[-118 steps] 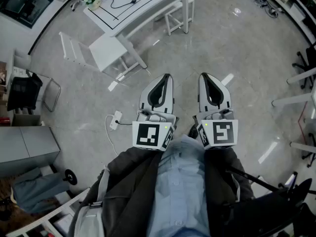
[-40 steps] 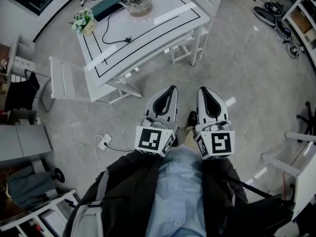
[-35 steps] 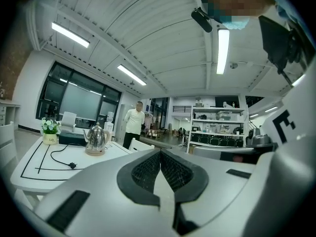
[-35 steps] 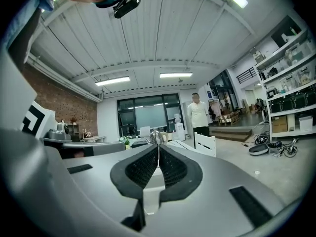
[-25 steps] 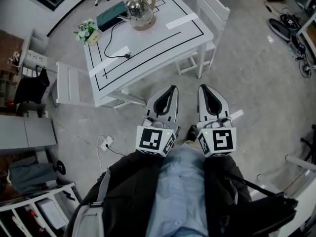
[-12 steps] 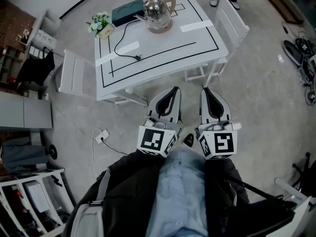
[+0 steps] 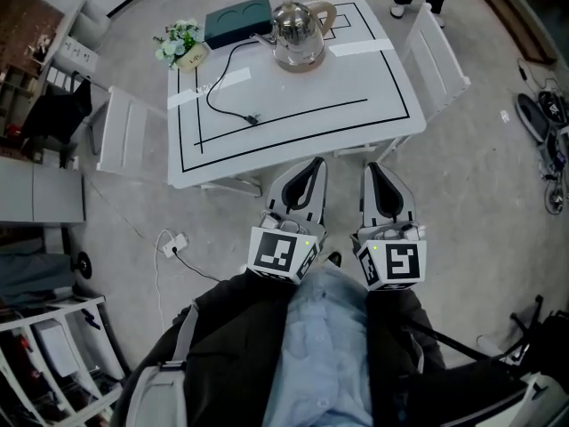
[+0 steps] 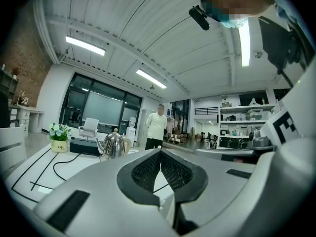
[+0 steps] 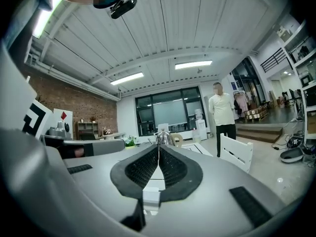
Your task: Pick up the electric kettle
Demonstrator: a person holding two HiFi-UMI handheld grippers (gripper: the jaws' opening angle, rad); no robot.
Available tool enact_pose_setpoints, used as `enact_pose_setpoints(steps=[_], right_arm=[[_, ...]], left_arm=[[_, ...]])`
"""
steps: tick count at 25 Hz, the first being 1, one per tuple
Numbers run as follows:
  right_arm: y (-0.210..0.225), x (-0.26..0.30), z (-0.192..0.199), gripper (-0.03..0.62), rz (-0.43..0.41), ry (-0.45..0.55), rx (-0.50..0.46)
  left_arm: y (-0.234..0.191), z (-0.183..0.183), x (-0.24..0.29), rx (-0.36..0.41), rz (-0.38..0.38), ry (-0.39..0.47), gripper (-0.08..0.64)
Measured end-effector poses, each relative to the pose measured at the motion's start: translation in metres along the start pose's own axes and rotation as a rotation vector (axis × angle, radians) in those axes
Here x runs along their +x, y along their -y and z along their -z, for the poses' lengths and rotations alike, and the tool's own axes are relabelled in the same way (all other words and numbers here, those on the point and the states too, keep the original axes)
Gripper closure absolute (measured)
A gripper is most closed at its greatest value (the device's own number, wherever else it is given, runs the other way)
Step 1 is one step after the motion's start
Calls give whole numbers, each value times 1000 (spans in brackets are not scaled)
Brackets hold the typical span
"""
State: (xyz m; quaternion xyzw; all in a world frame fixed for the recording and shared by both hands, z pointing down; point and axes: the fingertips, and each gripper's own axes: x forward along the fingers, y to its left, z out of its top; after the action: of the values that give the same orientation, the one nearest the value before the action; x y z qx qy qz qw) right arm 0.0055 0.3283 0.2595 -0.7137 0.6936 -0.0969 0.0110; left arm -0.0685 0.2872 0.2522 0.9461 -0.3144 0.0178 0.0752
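Your white tabletop (image 7: 293, 123) stands on grey floor (image 7: 480, 194); the electric kettle (image 7: 298, 32) sits toward its 12 o'clock edge, beside perhaps a dark case (image 7: 238, 18). Your left gripper (image 7: 307, 163) and right gripper (image 7: 378, 167) are closed, empty. The tabletop has drawn nearer.

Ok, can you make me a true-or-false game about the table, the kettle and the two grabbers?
1. The shiny steel kettle with the tan handle stands on the white table with black lines. True.
2. The left gripper holds the kettle. False: it is shut on nothing, well away from the kettle.
3. A small pot of white flowers sits beside the dark teal flat box. True.
4. The right gripper has its jaws wide open. False: they are shut together.
5. The black cord's plug is in a wall socket. False: it lies loose on the tabletop.
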Motion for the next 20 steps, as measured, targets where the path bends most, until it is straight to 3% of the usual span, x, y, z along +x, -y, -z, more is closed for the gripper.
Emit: enact_pose_setpoints(steps=[9, 20], right_arm=[[10, 90, -3, 574, -35, -31, -11], [-7, 178, -28, 574, -90, -24, -83]], left_arm=[[-63, -2, 58, -13, -36, -21, 549], [-133, -29, 104, -56, -58, 56, 549]])
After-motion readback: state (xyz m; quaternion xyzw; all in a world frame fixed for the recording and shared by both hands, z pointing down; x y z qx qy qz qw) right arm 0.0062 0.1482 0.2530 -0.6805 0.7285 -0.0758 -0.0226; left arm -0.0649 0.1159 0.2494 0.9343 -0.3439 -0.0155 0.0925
